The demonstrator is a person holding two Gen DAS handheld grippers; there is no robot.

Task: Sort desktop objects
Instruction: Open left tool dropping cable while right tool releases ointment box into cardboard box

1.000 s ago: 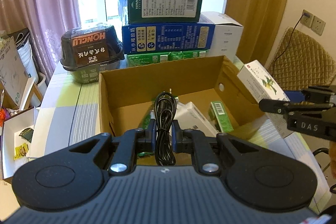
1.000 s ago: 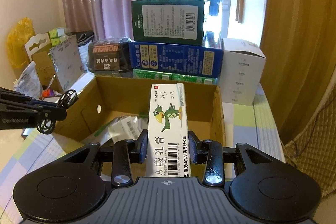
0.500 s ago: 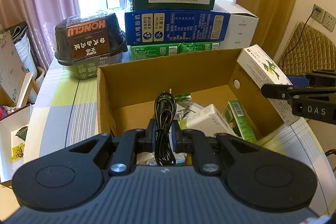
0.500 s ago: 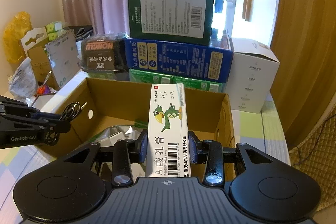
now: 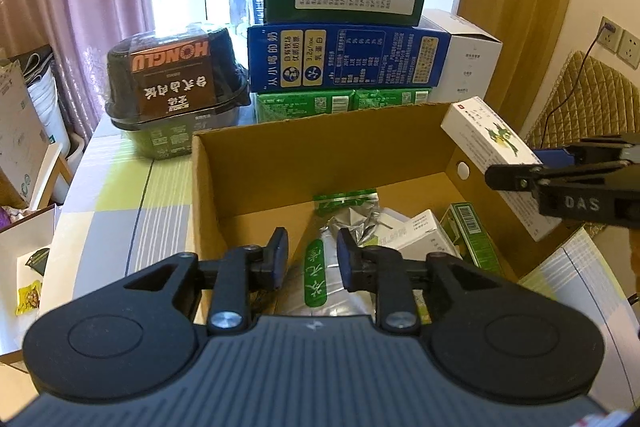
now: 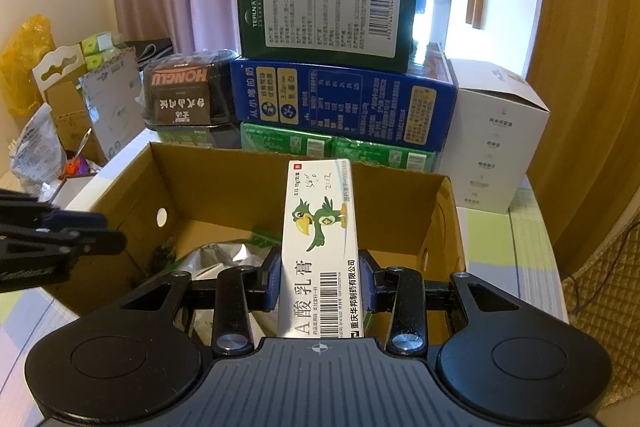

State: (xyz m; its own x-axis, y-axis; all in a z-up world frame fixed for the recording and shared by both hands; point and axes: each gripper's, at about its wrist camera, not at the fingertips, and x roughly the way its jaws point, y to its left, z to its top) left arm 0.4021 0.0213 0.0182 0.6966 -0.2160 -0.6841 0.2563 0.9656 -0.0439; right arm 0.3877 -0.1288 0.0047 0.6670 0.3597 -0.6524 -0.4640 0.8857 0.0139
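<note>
Left gripper [image 5: 308,259] released, empty, over carton [image 5: 320,155]. Right gripper [image 6: 320,281] clamped on ointment box [image 6: 320,247] above carton's right rim. Risk: early release bounces box off rim.

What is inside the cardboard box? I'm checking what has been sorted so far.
The cardboard box holds a silver foil pouch, a white carton and a green carton. The left tool hides the near part.
</note>
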